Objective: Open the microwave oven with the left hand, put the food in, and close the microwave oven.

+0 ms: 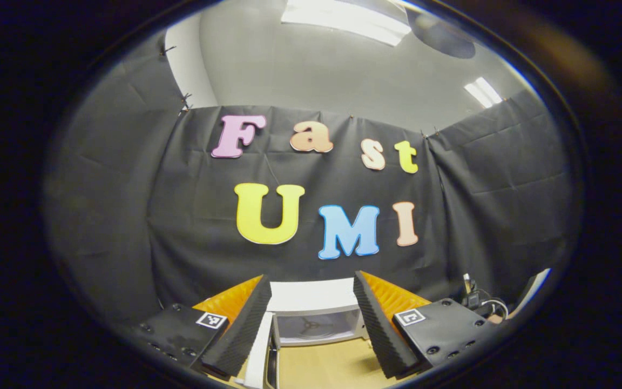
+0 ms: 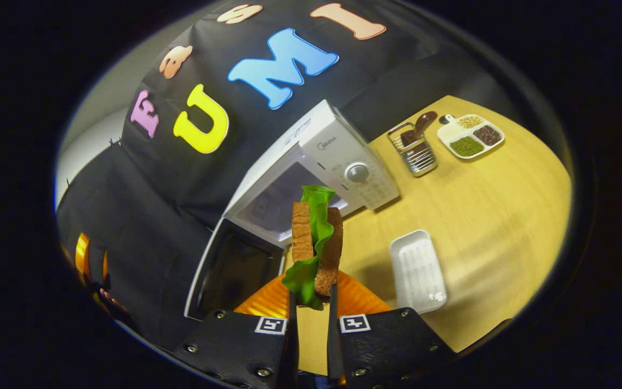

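Microwave oven (image 2: 311, 162), a white boxy countertop one with a round dial, stands with its door (image 2: 232, 273) swung wide, so the opening step looks done, while loading and closing remain. The right gripper (image 2: 311, 310) is clamped on the food, a brown bread sandwich with green lettuce (image 2: 315, 243), held upright in the air just in front of the cavity (not yet inside). The left gripper (image 1: 311, 324) hangs spread apart and empty facing the oven, and the light wooden table (image 2: 494, 216) beside the white rectangular tray (image 2: 418, 265) leaves room, though the door's edge sits close to the sandwich's path.
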### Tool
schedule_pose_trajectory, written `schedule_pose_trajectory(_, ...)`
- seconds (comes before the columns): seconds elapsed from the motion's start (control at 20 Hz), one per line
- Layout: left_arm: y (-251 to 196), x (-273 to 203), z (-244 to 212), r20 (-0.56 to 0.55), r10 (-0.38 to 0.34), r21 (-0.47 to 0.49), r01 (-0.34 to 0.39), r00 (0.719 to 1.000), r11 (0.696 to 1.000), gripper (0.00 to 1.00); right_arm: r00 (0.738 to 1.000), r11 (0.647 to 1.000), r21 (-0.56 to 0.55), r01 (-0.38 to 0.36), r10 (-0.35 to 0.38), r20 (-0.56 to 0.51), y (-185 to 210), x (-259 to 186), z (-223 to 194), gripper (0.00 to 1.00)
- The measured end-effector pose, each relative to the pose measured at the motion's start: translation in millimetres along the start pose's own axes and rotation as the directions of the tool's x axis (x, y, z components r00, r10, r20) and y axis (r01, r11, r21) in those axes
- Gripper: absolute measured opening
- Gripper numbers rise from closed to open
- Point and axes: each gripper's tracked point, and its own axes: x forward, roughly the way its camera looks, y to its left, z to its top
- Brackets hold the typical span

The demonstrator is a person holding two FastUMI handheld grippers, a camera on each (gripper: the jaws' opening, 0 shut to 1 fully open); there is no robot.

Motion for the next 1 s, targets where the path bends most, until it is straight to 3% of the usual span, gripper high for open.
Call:
schedule_pose_trajectory(0.1, 13, -2, 11, 0.003, 0.034, -0.005, -0.034, 0.999, 0.999, 0.97, 0.999, 0.993, 0.107, -0.040, 0.038, 0.025, 19, 22, 5, 0.21)
schedule_pose_trajectory(0.35, 36, -12, 28, 0.012, 0.107, 0.013, -0.107, 0.994, 0.994, 0.94, 0.992, 0.947, 0.315, -0.068, 0.031, 0.120, 42, 93, 18, 0.21)
schedule_pose_trajectory(0.55, 53, -18, 22, -0.009, 0.152, 0.041, -0.151, 0.988, 0.988, 0.94, 0.987, 0.898, 0.437, -0.045, -0.028, 0.158, 42, 156, 13, 0.21)
schedule_pose_trajectory(0.75, 70, -24, 23, -0.020, 0.200, 0.027, -0.199, 0.980, 0.980, 0.94, 0.975, 0.827, 0.561, -0.037, -0.093, 0.201, 31, 215, 12, 0.21)
schedule_pose_trajectory(1.0, 98, -27, 37, -0.008, 0.256, 0.046, -0.256, 0.967, 0.966, 0.94, 0.953, 0.792, 0.610, -0.043, -0.152, 0.264, 22, 265, 25, 0.21)
